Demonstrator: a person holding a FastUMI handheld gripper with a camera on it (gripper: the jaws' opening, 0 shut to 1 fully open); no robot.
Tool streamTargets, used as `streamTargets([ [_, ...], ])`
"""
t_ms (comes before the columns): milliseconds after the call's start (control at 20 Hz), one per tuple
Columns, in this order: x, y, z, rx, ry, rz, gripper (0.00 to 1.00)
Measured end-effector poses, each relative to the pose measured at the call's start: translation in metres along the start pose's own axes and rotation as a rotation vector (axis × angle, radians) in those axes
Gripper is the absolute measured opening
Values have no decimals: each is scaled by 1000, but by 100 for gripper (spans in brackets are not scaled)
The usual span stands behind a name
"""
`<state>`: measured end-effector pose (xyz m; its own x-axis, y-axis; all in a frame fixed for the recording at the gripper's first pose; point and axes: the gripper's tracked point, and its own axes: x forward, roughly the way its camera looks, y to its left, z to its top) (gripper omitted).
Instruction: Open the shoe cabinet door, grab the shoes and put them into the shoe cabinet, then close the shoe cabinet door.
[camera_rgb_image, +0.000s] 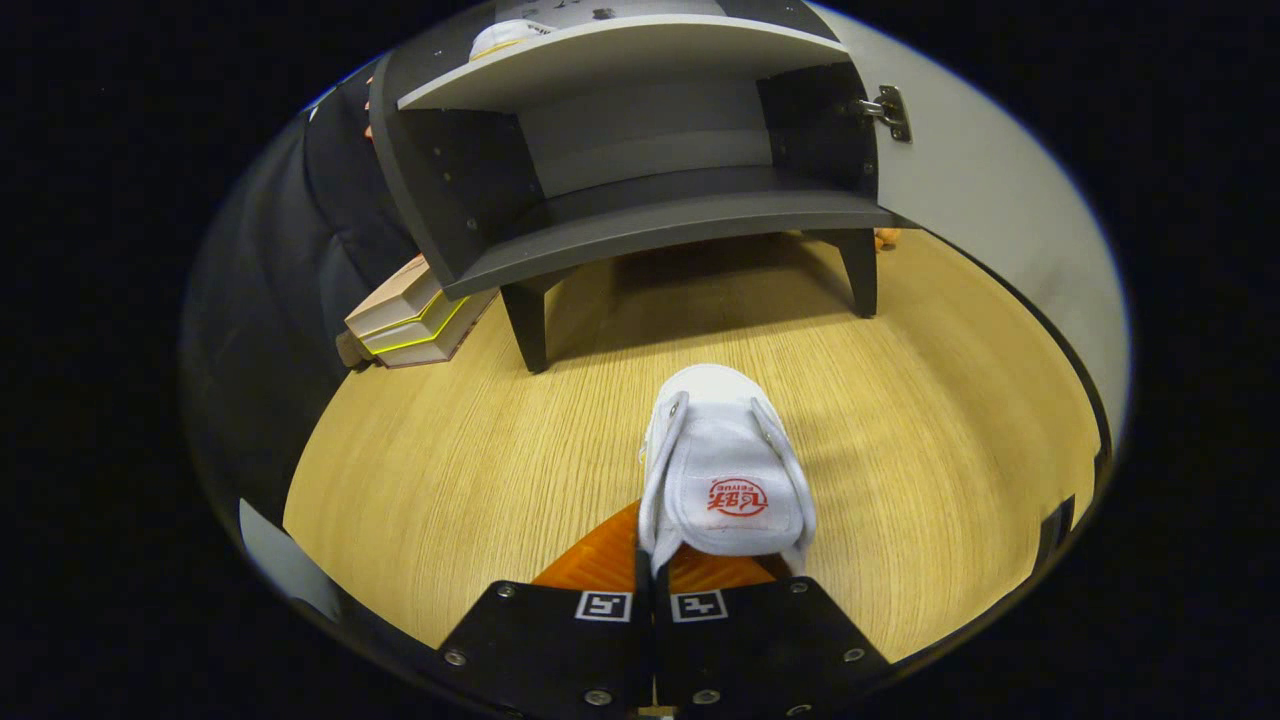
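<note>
A white canvas shoe (725, 470) with a red logo on its tongue is held over the wooden surface, toe pointing toward the cabinet. My gripper (655, 548) is shut on the shoe's rear left side wall, and its orange fingers (598, 556) show pressed close together under the shoe. The dark grey shoe cabinet (640, 225) stands beyond, well apart from the shoe. Its door (1000, 210) is swung open to the right on a metal hinge (890, 110). The lower shelf inside looks bare. A second white shoe (505, 38) lies on the shelf above.
The cabinet stands on short dark legs (528, 325) over the light wood surface (450, 470). A stack of books (415, 315) lies beside the cabinet's left leg. Black cloth (270, 300) walls the left side.
</note>
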<state>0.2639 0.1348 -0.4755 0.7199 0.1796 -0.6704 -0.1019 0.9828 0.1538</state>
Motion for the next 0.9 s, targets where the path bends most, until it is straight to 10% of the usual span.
streamTargets([
  [900,-155,26,178,-114,-272,8,0],
])
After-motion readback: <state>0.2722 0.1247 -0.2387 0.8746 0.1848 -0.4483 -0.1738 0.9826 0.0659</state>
